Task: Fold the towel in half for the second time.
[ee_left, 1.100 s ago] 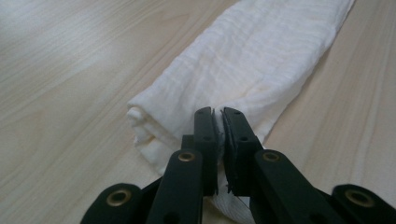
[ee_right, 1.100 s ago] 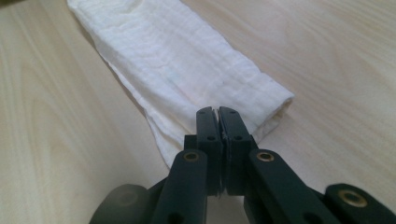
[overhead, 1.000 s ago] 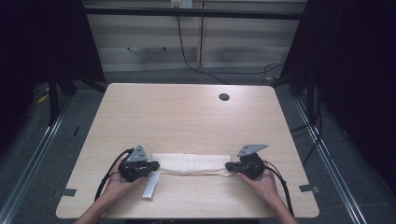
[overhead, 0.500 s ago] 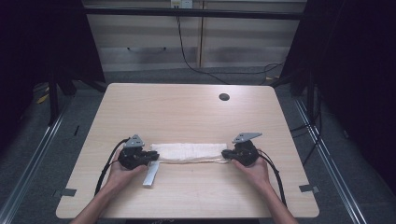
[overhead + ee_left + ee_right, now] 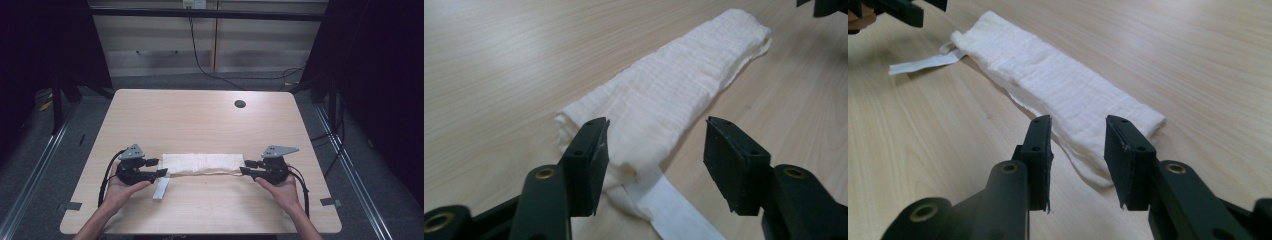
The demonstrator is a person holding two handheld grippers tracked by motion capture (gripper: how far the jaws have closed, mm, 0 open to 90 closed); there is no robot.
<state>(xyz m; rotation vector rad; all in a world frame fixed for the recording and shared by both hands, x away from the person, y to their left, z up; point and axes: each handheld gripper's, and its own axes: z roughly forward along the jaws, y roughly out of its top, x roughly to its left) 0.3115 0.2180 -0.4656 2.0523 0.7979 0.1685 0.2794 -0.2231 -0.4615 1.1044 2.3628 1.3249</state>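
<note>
— Jaws, item one? 
— Left gripper (image 5: 161, 167) parted, astride the cloth's (image 5: 201, 163) left end; nothing clamped. 
— The cloth itself? 
— White crinkled gauze, folded into a long strip, tape tab (image 5: 161, 189) trailing (soft, limp), near the bench's (image 5: 200, 120) front edge. 
— Right gripper (image 5: 246, 167)? 
— Parted too, at the right end, likely poised for another fold.

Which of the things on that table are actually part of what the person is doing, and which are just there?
Part of the job:
- folded white cloth, with its flat strap
- left tongs, open at one end
- right tongs, open at the other end

Just there:
- round cable hole in the table
- black cable on the floor behind
</note>
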